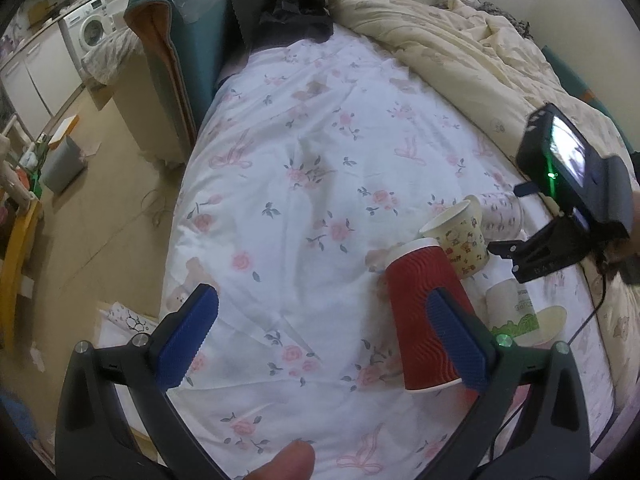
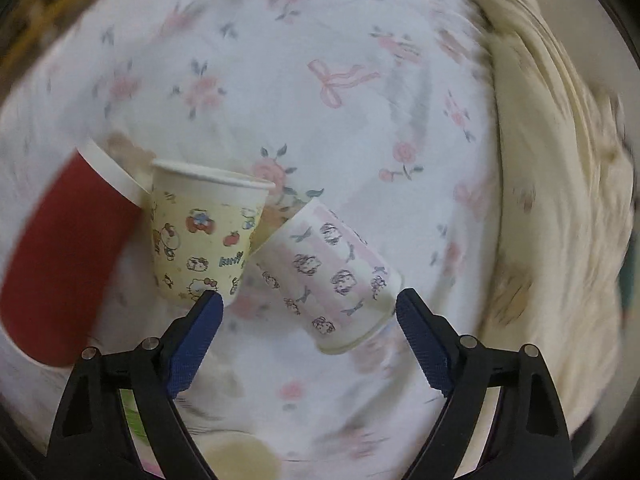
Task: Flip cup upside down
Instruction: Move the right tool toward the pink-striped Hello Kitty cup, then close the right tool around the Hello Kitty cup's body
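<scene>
Several paper cups sit on a floral bedsheet. A red ribbed cup stands upside down; it also shows in the right wrist view. Beside it a yellow cartoon cup stands upright. A pink-patterned cup lies tilted on its side. My left gripper is open, its right finger beside the red cup. My right gripper is open, with the base of the pink cup between its fingers, apart from both.
A white-and-green cup lies at the right by the red cup. A cream quilt is bunched along the far right of the bed. The bed edge and floor are at left, with a grey bin.
</scene>
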Demonstrator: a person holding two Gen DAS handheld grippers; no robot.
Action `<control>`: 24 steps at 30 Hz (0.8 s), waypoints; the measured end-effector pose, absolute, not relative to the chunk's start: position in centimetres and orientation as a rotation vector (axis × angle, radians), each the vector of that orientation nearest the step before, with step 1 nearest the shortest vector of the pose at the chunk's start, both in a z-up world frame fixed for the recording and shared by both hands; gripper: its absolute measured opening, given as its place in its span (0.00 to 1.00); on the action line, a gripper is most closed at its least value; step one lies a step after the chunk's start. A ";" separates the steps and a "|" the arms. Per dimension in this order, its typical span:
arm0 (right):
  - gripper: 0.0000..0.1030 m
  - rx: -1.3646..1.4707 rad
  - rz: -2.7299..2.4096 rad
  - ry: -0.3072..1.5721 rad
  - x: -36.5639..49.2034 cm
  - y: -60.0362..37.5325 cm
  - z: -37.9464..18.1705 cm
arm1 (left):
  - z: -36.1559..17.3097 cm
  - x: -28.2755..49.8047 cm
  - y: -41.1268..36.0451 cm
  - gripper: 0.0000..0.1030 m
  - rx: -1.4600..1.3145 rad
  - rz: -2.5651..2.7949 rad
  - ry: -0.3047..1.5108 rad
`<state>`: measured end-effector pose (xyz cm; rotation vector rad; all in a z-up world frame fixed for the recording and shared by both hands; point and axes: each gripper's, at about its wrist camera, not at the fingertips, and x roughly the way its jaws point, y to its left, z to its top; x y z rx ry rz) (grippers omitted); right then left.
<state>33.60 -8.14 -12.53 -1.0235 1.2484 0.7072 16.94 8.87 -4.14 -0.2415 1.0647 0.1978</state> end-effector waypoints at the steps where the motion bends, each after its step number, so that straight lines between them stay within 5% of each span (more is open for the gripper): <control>1: 0.87 -1.064 0.720 1.250 33.9 -7.8 -12.7 | -4.1 17.0 8.9 1.00 -0.245 0.199 1.065; 7: 0.87 -1.276 0.714 1.268 35.1 -7.1 -15.0 | -4.1 17.1 8.8 1.00 -0.234 0.201 1.060; 13: 0.75 -1.350 0.655 1.209 36.0 -7.0 -16.1 | -4.0 17.1 8.7 1.00 -0.243 0.192 1.061; 24: 0.69 -1.164 0.643 1.239 35.2 -9.2 -11.9 | -4.1 17.0 8.0 1.00 -0.225 0.177 1.070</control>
